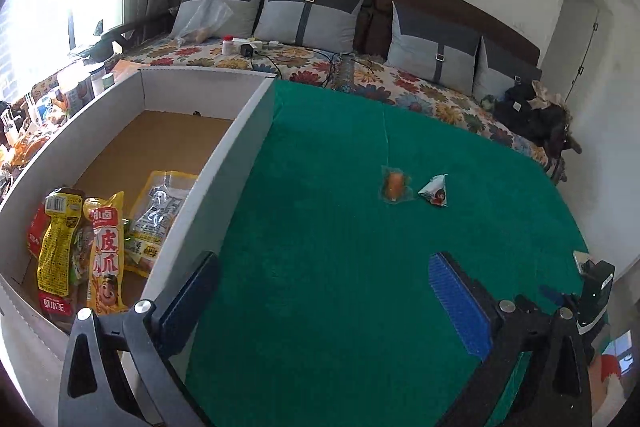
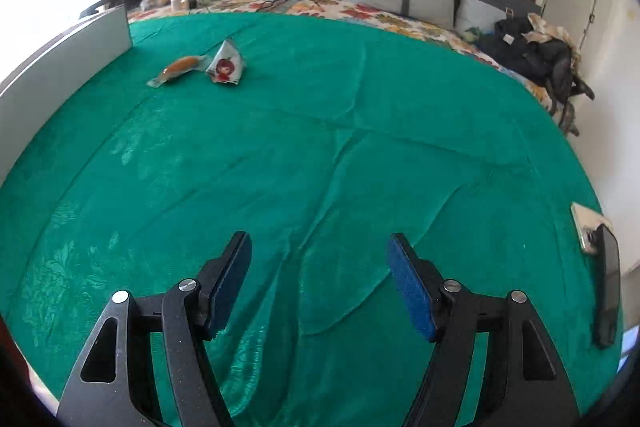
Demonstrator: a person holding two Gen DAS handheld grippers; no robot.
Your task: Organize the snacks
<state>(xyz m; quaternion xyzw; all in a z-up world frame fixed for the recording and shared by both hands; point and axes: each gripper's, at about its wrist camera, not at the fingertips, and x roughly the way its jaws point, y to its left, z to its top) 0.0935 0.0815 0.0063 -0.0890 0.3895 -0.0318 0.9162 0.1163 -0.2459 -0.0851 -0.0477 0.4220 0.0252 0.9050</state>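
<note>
Two snacks lie on the green cloth (image 1: pixel 320 227): a clear pack with an orange sausage (image 1: pixel 395 185) (image 2: pixel 179 67) and a small white triangular pack with a red figure (image 1: pixel 435 191) (image 2: pixel 226 66), side by side. A white cardboard box (image 1: pixel 236 131) (image 2: pixel 60 67) at the left holds several snack bags, among them a yellow bag (image 1: pixel 58 251), an orange bag (image 1: pixel 106 263) and a clear bag (image 1: pixel 158 211). My left gripper (image 1: pixel 324 267) is open and empty beside the box's right wall. My right gripper (image 2: pixel 320 247) is open and empty over bare cloth, well short of the two snacks.
Behind the cloth is a flowered sofa seat (image 1: pixel 360 75) with grey cushions, cables and a small bottle (image 1: pixel 228 45). A dark heap of clothes (image 2: pixel 536 55) lies at the far right. A phone (image 2: pixel 608 283) stands at the cloth's right edge.
</note>
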